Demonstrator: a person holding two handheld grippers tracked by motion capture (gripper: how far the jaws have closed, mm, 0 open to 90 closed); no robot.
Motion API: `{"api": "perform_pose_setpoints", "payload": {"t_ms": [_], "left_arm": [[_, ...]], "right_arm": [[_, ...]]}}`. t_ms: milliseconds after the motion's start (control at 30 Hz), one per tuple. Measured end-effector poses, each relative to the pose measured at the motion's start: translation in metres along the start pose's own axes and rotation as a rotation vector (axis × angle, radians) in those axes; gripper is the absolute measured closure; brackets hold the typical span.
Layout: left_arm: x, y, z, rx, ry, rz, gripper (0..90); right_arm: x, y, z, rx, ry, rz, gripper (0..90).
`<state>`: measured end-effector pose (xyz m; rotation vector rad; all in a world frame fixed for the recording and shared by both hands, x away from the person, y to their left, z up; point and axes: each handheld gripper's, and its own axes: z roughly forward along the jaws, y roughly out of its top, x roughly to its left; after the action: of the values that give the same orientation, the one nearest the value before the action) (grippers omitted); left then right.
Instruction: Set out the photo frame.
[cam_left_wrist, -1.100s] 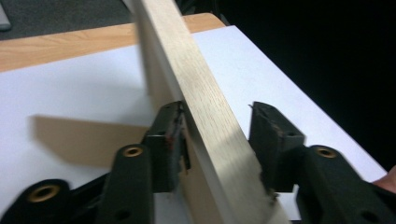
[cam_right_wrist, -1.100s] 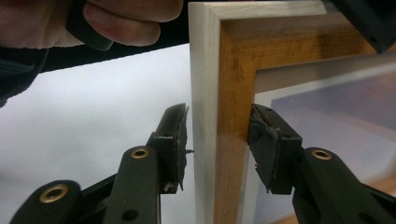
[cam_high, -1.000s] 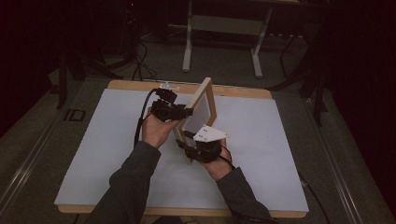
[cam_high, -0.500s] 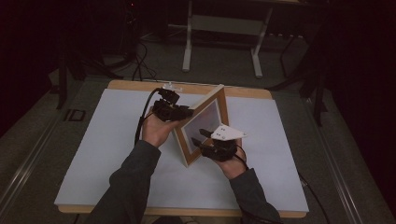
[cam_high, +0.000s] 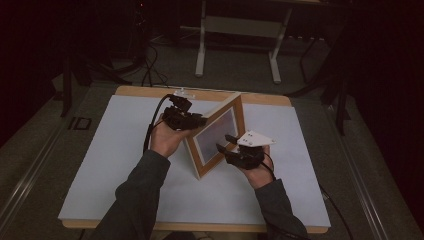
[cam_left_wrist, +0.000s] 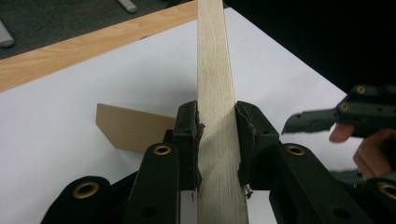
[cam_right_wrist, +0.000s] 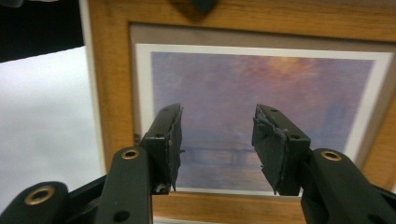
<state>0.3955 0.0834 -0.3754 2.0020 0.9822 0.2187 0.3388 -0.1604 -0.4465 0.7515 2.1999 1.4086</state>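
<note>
A white-topped desk (cam_high: 115, 165) with a pale wooden edge stands on grey carpeted floor (cam_high: 30, 165). Behind it a light metal stand (cam_high: 237, 27) rests on two feet, with black cables (cam_high: 150, 60) trailing over the floor nearby. The room beyond is dark, and the light falls mainly on the desk

Left black two-jaw hand-held gripper (cam_high: 192, 119): held in the left hand (cam_high: 167, 140), forearm reaching forward, jaws clamped on a thin upright edge. Right black two-jaw hand-held gripper (cam_high: 225, 144) with grey three-cornered top plate: in the right hand (cam_high: 256, 170), jaws apart, gripping nothing, lately widening.
</note>
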Motion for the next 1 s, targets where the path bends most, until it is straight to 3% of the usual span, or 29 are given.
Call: {"api": "perform_pose_setpoints", "payload": {"t_ms": [300, 867, 1000], "left_arm": [[0.006, -0.001, -0.004, 0.003, -0.021, 0.03, 72.4], [0.018, -0.004, -0.01, 0.004, -0.111, 0.106, 72.3], [0.018, -0.004, -0.012, 0.01, -0.132, 0.14, 72.3]], "right_arm": [[-0.011, 0.0, -0.006, 0.0, -0.031, 0.006, 51.7], [-0.023, 0.0, -0.012, 0.006, -0.057, 0.004, 51.6], [-0.025, 0.0, -0.012, 0.008, -0.06, 0.004, 51.6]]}}
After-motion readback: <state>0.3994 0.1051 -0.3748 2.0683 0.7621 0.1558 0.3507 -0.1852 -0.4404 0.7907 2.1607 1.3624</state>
